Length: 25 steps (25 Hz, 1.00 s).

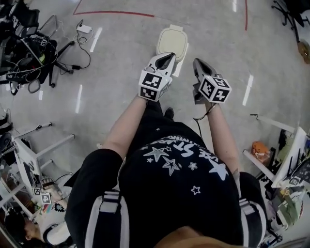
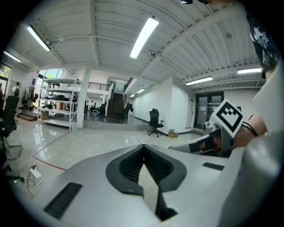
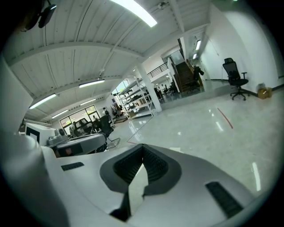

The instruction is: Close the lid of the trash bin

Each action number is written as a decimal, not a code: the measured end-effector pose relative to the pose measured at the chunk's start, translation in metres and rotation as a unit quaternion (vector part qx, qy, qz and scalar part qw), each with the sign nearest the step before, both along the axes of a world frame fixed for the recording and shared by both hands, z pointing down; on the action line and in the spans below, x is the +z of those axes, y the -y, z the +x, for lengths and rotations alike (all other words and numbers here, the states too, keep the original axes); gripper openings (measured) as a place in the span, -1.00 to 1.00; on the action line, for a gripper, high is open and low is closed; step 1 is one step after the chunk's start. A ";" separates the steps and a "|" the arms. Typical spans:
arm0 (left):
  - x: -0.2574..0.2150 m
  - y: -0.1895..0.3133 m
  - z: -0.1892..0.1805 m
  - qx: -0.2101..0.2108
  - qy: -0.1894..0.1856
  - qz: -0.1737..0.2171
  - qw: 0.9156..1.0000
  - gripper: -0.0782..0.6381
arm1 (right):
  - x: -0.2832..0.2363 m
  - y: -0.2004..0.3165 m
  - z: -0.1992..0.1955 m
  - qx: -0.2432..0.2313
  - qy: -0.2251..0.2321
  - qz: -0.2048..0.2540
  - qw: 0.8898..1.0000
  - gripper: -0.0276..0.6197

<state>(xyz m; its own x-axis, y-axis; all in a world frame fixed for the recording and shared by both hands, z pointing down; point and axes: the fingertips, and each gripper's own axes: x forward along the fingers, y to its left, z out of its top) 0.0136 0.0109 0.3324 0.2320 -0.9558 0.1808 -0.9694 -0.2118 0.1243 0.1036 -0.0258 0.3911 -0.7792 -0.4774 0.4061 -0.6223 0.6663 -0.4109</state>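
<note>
A small cream trash bin (image 1: 172,41) stands on the grey floor ahead of the person, seen from above with its lid lying flat over the top. My left gripper (image 1: 169,55) is held at chest height with its tips pointing toward the bin, overlapping its near edge in the head view. Just to the right, my right gripper (image 1: 196,63) points the same way. Both are shut with nothing between the jaws. The left gripper view (image 2: 143,146) and the right gripper view (image 3: 142,146) look out level across the hall, so the bin is out of their sight.
Cables, a power strip and tripod legs (image 1: 41,51) clutter the floor at the far left. A red tape line (image 1: 114,13) runs behind the bin. White table frames stand at the lower left (image 1: 29,155) and right (image 1: 264,164). A black office chair (image 2: 154,122) stands far off.
</note>
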 end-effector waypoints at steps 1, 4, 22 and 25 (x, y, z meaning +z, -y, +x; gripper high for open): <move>-0.002 -0.006 0.003 -0.002 -0.001 0.001 1.000 -0.75 | -0.002 -0.004 0.003 0.000 0.004 0.001 1.000 -0.90; -0.007 -0.020 0.008 -0.003 0.000 0.003 1.000 -0.75 | -0.005 -0.013 0.006 0.002 0.016 0.001 1.000 -0.90; -0.028 -0.074 -0.018 0.006 -0.016 0.021 1.000 -0.75 | -0.048 -0.067 -0.015 0.032 0.024 0.055 0.998 -0.90; -0.029 -0.084 -0.020 0.007 -0.018 0.022 1.000 -0.75 | -0.051 -0.079 -0.018 0.029 0.016 0.065 0.997 -0.90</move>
